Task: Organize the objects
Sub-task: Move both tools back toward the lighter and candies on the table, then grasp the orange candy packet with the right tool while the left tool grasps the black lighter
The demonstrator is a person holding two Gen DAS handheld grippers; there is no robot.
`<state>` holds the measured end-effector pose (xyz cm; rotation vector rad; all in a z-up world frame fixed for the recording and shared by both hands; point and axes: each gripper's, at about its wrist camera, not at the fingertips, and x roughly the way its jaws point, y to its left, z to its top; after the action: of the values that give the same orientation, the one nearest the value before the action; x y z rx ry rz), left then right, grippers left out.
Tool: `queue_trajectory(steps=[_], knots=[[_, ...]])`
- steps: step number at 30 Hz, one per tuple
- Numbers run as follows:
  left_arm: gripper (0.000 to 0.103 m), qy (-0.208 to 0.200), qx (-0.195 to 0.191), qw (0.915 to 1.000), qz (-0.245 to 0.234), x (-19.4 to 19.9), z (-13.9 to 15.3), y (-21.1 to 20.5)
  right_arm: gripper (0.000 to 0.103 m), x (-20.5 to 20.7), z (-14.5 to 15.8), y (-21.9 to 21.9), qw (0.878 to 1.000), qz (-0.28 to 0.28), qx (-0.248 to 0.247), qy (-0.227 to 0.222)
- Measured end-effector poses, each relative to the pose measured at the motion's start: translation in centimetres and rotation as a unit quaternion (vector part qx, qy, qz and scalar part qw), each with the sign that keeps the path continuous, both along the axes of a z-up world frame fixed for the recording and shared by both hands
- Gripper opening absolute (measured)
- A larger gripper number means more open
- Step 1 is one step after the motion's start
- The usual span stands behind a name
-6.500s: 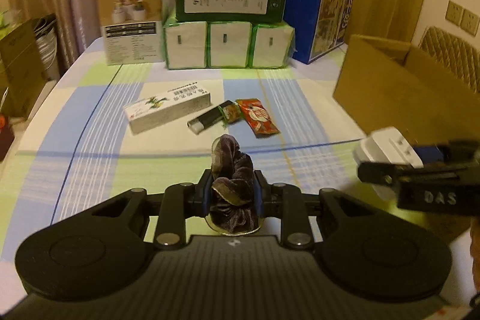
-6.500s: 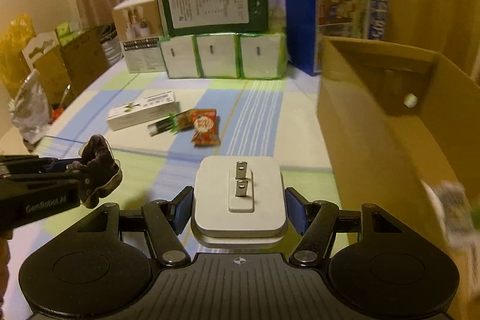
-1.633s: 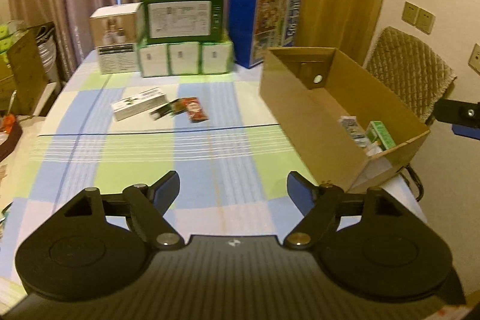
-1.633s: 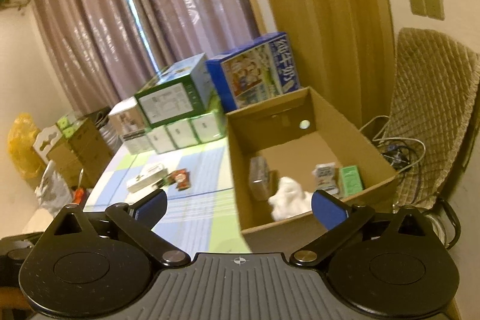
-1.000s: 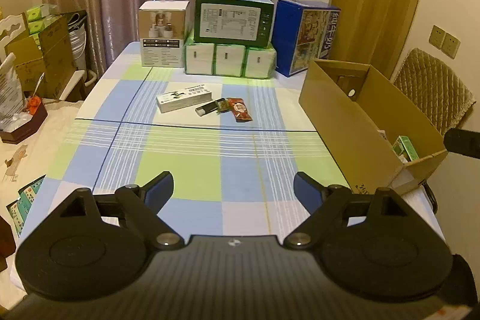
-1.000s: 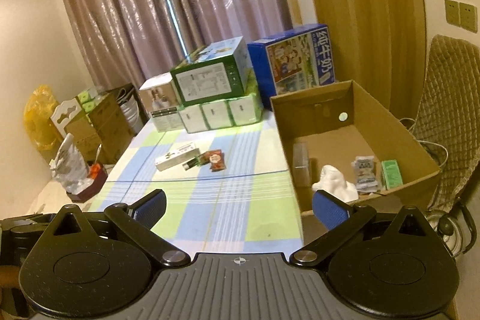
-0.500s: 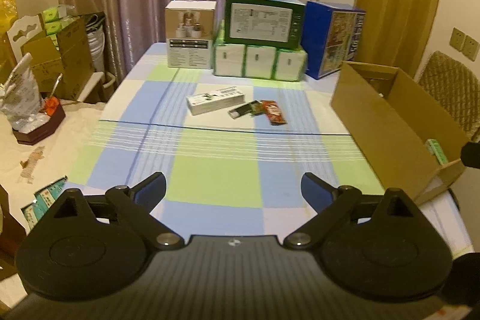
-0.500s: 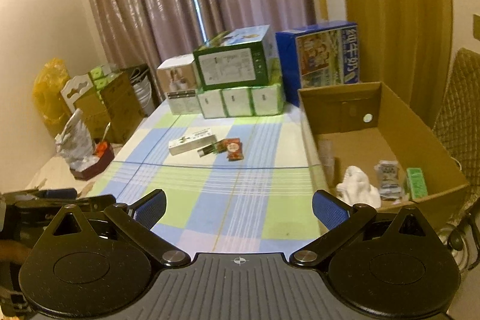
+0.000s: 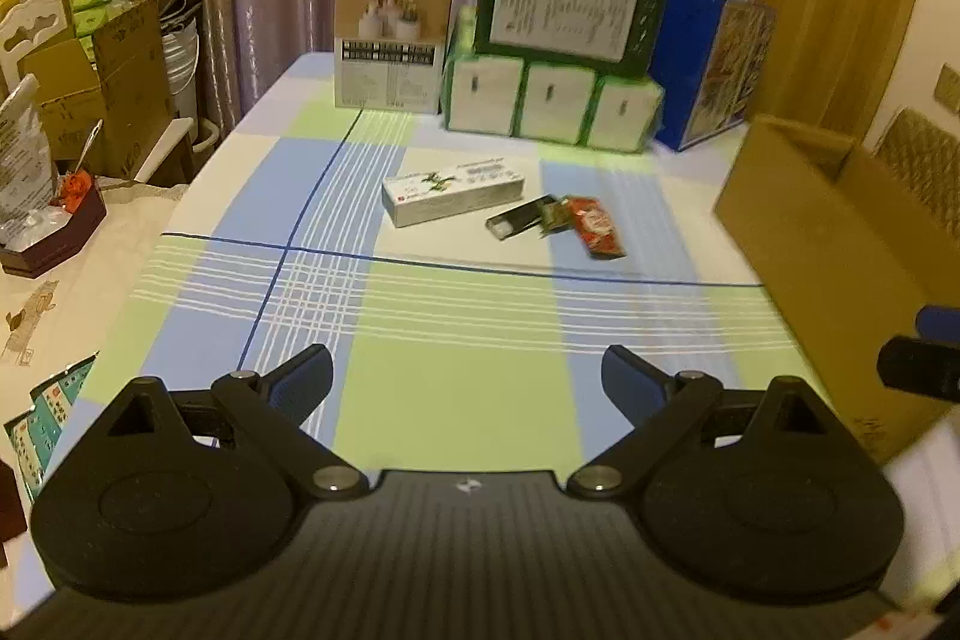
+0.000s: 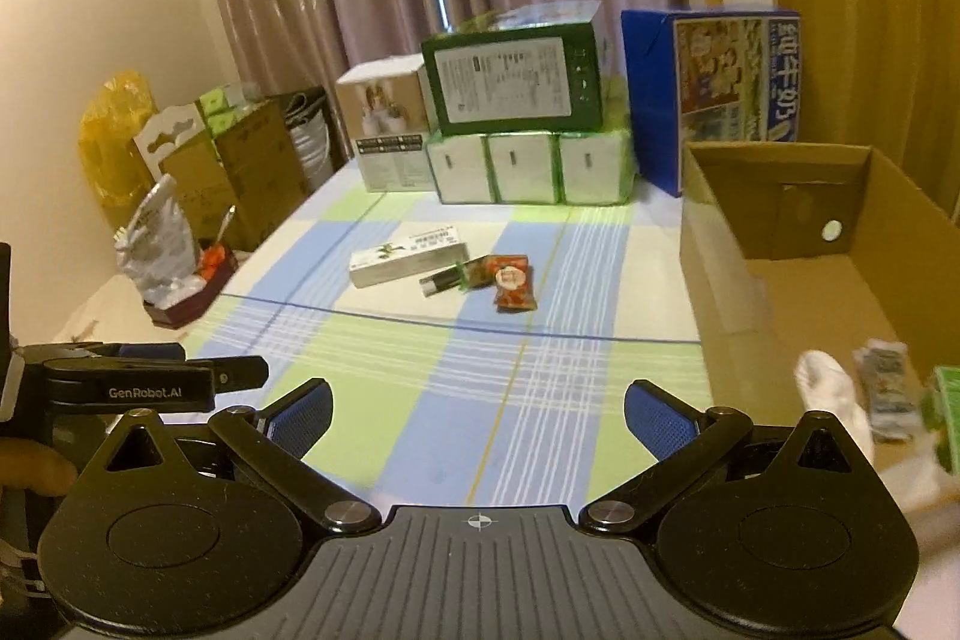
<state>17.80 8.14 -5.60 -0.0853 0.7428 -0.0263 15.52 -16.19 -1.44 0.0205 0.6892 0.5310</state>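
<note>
Both grippers empty, jaws wide apart: left gripper (image 9: 467, 376) and right gripper (image 10: 478, 409) hover over the near end of the desk (image 9: 456, 376), well short of the remaining items. Those sit in a cluster mid-frame: long white carton (image 9: 453, 189), a small black stick-like item (image 9: 519, 218) (can't tell what it is), a green sachet (image 9: 555, 214) just beside it, and a red snack packet (image 9: 596, 234) at the right end. Cardboard box (image 10: 834, 274) at right of frame already holds a white soft item (image 10: 831, 385) and some small packs. Handling call: carton looks light and stiff, so pinch across the short width near mid-length, or it will likely swing. Black stick is slim, rigid, probably slick; grip across its narrow sides. Sachet and packet are flat, limp foil lying on the cloth, little to grab; come in low on an edge, light squeeze, contents may crush. Stick and sachet are touching or nearly so, so expect one to drag the other.
</note>
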Motion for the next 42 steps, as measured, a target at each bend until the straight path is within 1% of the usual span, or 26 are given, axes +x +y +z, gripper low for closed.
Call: queue_trajectory(steps=[4, 5, 6, 8, 9, 12, 16, 19, 20, 23, 25, 28, 34, 37, 38, 39, 40, 42], knots=[[0.094, -0.001, 0.015, 0.9999, 0.000, 3.2, -2.3, 0.2, 0.100, 3.4, -2.8, 1.1, 1.000, -0.005, -0.011, 0.008], [0.094, -0.004, 0.014, 0.9999, 0.000, 4.0, -2.8, 0.2, 0.097, 4.4, -3.5, 1.5, 1.000, -0.008, -0.011, 0.009], [0.094, -0.005, 0.014, 0.9999, -0.002, 4.8, -3.3, 0.3, 0.090, 5.3, -4.1, 1.8, 1.000, -0.010, -0.012, 0.010], [0.093, -0.008, 0.016, 0.9998, -0.004, 6.3, -4.2, 0.3, 0.084, 6.9, -5.3, 2.4, 1.000, -0.008, -0.014, 0.015], [0.091, -0.010, 0.015, 0.9998, -0.006, 7.0, -4.6, 0.2, 0.081, 7.6, -5.7, 2.7, 1.000, -0.007, -0.016, 0.014], [0.081, -0.004, 0.008, 0.9998, -0.020, 9.2, -5.6, 0.1, 0.076, 9.6, -7.0, 3.6, 1.000, -0.001, -0.023, 0.012], [0.078, -0.006, 0.021, 0.9989, -0.040, 11.7, -6.9, -0.6, 0.069, 12.3, -8.5, 4.5, 1.000, 0.008, -0.024, 0.010], [0.077, -0.004, 0.018, 0.9988, -0.046, 13.5, -7.8, -0.9, 0.064, 14.2, -9.3, 5.1, 1.000, 0.011, -0.028, 0.005], [0.077, -0.004, 0.021, 0.9985, -0.051, 13.9, -8.0, -1.1, 0.061, 14.9, -9.5, 5.4, 0.999, 0.011, -0.030, 0.003], [0.076, -0.011, 0.055, 0.9959, -0.070, 15.2, -8.4, -1.9, 0.057, 16.9, -10.3, 6.2, 0.999, 0.014, -0.031, 0.002], [0.074, -0.014, 0.064, 0.9949, -0.077, 15.9, -8.5, -1.8, 0.055, 18.1, -10.8, 6.8, 0.999, 0.022, -0.032, -0.002], [0.074, -0.016, 0.057, 0.9951, -0.080, 16.9, -8.6, -1.5, 0.053, 19.3, -11.5, 7.4, 0.999, 0.030, -0.036, -0.006], [0.074, -0.016, 0.051, 0.9949, -0.085, 17.3, -9.2, -1.4, 0.051, 20.8, -12.9, 8.5, 0.998, 0.042, -0.044, -0.002], [0.074, -0.022, 0.056, 0.9940, -0.091, 17.7, -9.2, -1.6, 0.044, 21.0, -13.2, 8.7, 0.997, 0.048, -0.053, -0.007], [0.074, -0.025, 0.057, 0.9936, -0.094, 17.9, -9.2, -1.6, 0.039, 21.0, -13.3, 8.6, 0.997, 0.048, -0.055, -0.011], [0.074, -0.027, 0.057, 0.9931, -0.098, 18.0, -9.1, -1.7, 0.032, 21.0, -13.3, 8.6, 0.997, 0.048, -0.058, -0.013], [0.074, -0.030, 0.058, 0.9927, -0.101, 18.1, -9.0, -1.9, 0.030, 21.0, -13.3, 8.4, 0.997, 0.046, -0.059, -0.013], [0.074, -0.032, 0.058, 0.9917, -0.110, 18.4, -9.0, -2.1, 0.028, 21.1, -13.1, 8.0, 0.997, 0.040, -0.059, -0.007]])
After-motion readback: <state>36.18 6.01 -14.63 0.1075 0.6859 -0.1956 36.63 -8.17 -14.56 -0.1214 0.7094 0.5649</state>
